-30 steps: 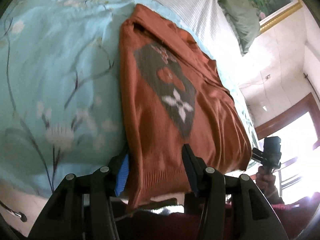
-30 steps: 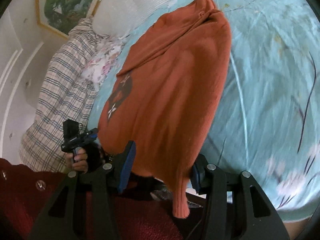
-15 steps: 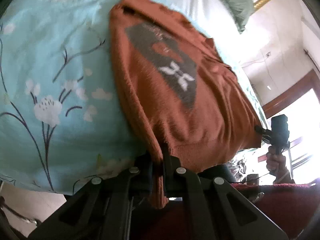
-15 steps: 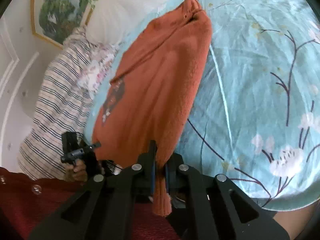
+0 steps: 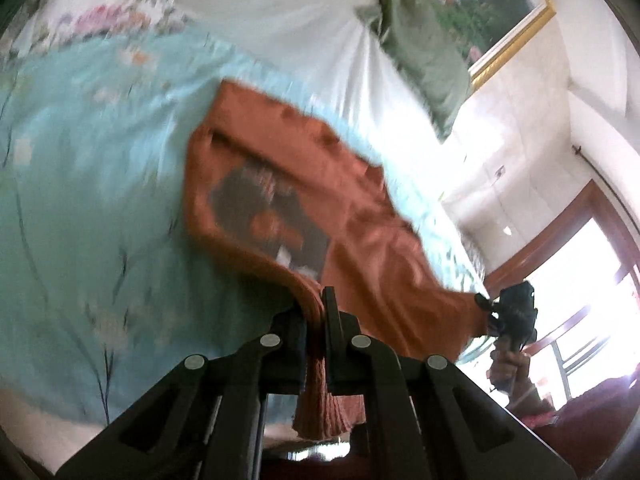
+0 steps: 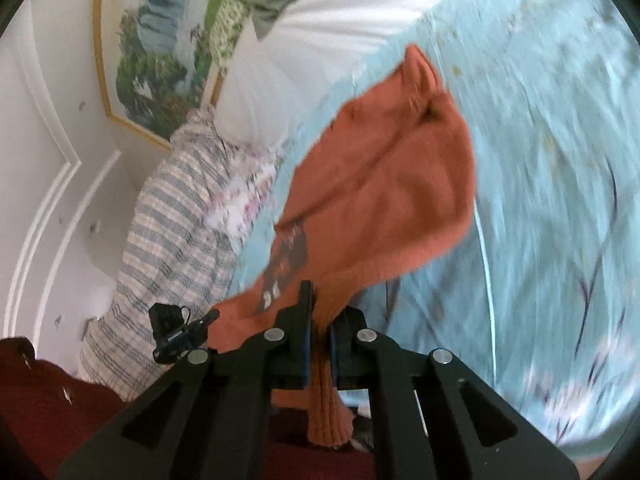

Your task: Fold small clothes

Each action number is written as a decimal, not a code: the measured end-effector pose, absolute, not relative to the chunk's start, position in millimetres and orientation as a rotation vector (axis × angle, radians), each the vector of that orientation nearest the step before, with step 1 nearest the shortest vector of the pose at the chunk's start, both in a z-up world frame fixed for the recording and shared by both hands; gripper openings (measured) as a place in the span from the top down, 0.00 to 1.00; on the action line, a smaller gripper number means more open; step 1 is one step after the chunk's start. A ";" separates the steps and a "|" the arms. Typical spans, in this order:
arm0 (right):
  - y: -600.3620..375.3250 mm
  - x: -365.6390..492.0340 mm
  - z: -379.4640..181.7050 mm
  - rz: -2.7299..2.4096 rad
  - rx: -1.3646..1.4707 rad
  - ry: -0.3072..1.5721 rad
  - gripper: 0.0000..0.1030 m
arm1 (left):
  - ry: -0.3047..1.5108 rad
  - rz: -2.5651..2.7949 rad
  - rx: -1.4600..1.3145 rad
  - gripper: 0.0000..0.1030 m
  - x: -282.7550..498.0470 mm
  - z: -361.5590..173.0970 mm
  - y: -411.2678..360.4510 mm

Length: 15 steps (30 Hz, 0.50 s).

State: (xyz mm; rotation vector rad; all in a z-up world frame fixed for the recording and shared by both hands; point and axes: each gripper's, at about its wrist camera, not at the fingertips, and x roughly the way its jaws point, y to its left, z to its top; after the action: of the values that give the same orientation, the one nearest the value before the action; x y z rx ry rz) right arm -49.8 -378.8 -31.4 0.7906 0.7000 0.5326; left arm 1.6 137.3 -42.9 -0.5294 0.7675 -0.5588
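A small orange knitted sweater (image 5: 352, 216) with a dark patch on its front lies on the light blue flowered bedspread (image 5: 88, 184). My left gripper (image 5: 316, 312) is shut on one corner of its ribbed hem and holds it up off the bed. My right gripper (image 6: 318, 320) is shut on the other hem corner; the sweater (image 6: 384, 192) stretches from it toward the collar at the far end. The hem hangs between both sets of fingers. Each gripper shows in the other's view, right gripper (image 5: 512, 312) and left gripper (image 6: 176, 332).
A white pillow (image 5: 288, 28) and a green cloth (image 5: 424, 44) lie at the head of the bed under a framed picture (image 6: 160, 48). A striped blanket (image 6: 168, 232) lies beside the sweater. A window (image 5: 592, 300) is at the right.
Both grippers went from open around the hem to shut on it, then lifted it and carried it toward the collar end. The view is blurred by motion.
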 end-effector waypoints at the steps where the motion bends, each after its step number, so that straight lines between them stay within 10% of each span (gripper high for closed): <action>1: -380.6 -40.4 -25.7 0.529 0.786 0.684 0.93 | 0.744 -0.558 -0.532 0.96 9.5 -34.8 136.8; 15: -415.2 146.3 1.9 0.319 0.681 0.614 0.93 | 0.600 -0.323 -0.532 0.96 196.7 -3.1 123.4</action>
State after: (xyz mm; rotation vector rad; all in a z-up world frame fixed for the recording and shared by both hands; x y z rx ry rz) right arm 146.3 -415.2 1.9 0.6810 0.6137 0.3193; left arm 196.7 123.4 -3.1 -0.5320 0.6000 -0.3226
